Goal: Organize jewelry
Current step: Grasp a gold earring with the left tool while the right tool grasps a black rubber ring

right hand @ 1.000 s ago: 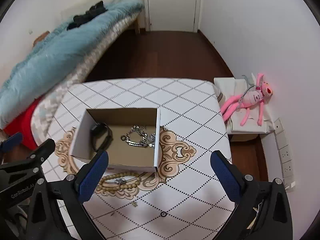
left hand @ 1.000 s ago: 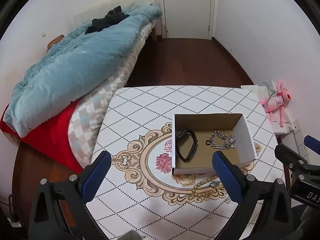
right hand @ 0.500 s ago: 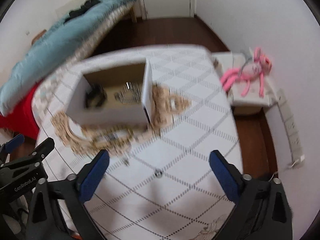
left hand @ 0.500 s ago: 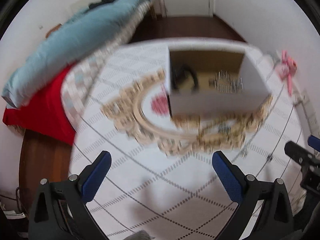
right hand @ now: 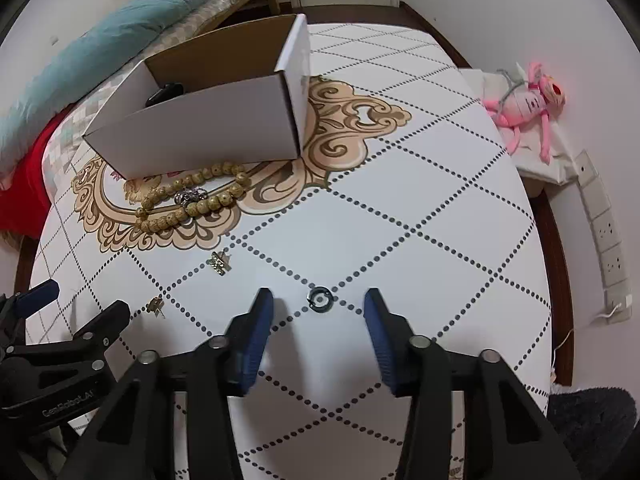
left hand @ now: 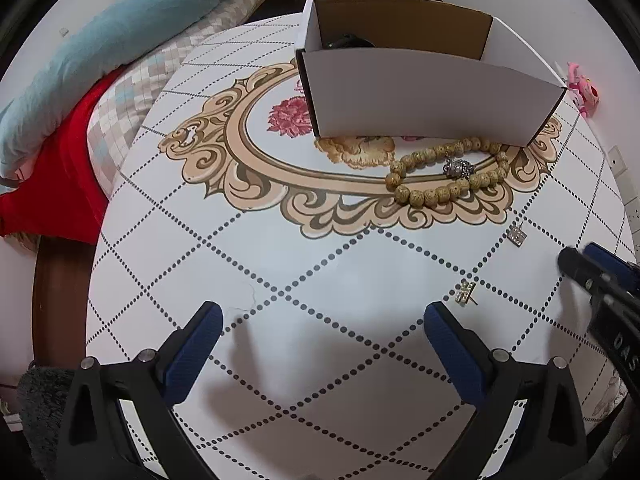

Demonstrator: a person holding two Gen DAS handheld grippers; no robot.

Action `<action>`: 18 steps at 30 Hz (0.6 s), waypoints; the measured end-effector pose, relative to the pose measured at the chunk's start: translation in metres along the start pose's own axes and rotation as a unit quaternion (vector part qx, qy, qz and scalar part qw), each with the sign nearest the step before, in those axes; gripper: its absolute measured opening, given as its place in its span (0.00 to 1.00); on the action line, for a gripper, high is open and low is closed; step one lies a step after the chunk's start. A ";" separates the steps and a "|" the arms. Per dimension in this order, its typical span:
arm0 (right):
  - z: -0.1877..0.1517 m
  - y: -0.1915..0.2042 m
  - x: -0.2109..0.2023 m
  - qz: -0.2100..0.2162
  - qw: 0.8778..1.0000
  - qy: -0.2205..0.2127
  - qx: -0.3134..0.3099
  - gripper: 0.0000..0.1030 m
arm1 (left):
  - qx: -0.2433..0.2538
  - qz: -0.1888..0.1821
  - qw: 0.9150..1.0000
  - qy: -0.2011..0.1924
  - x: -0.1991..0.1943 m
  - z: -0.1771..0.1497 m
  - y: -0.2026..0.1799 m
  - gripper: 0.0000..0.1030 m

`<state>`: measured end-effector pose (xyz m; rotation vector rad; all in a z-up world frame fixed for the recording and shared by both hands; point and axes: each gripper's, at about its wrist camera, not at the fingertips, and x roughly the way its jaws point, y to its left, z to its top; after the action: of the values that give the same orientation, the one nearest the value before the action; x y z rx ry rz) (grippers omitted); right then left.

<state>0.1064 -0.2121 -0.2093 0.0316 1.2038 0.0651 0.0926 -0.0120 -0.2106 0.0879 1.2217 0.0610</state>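
Observation:
A white cardboard box point(left hand: 424, 96) point(right hand: 208, 120) stands on the patterned table point(left hand: 320, 264); a black band point(left hand: 348, 42) shows inside it. A wooden bead bracelet point(left hand: 448, 170) point(right hand: 192, 198) with a small silver piece point(left hand: 458, 168) lies in front of the box. Two small gold earrings point(left hand: 517, 236) point(left hand: 466, 293) lie nearer, also in the right wrist view point(right hand: 219, 262) point(right hand: 155, 306). A dark ring point(right hand: 320, 299) lies just ahead of my right gripper point(right hand: 318, 304), which is open and empty. My left gripper point(left hand: 320, 316) is open and empty, low over bare table.
A bed with a blue quilt point(left hand: 100, 48) and red sheet point(left hand: 52, 184) lies left of the table. A pink plush toy point(right hand: 524, 100) sits on a low white stand at the right. Wall sockets point(right hand: 608, 236) are on the right wall.
Both grippers have dropped down and forward toward the table. The right gripper's fingers have narrowed and now flank the dark ring. The box now looks side-on.

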 end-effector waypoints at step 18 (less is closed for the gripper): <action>0.001 -0.031 -0.013 0.001 0.999 -0.020 0.039 0.12 | 0.048 -0.074 0.996 -0.022 -0.008 0.001 -0.049 0.52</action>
<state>0.1039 -0.2438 -0.1988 0.1015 1.1654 0.0191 0.0903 -0.0619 -0.2078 0.0827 1.1831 -0.1289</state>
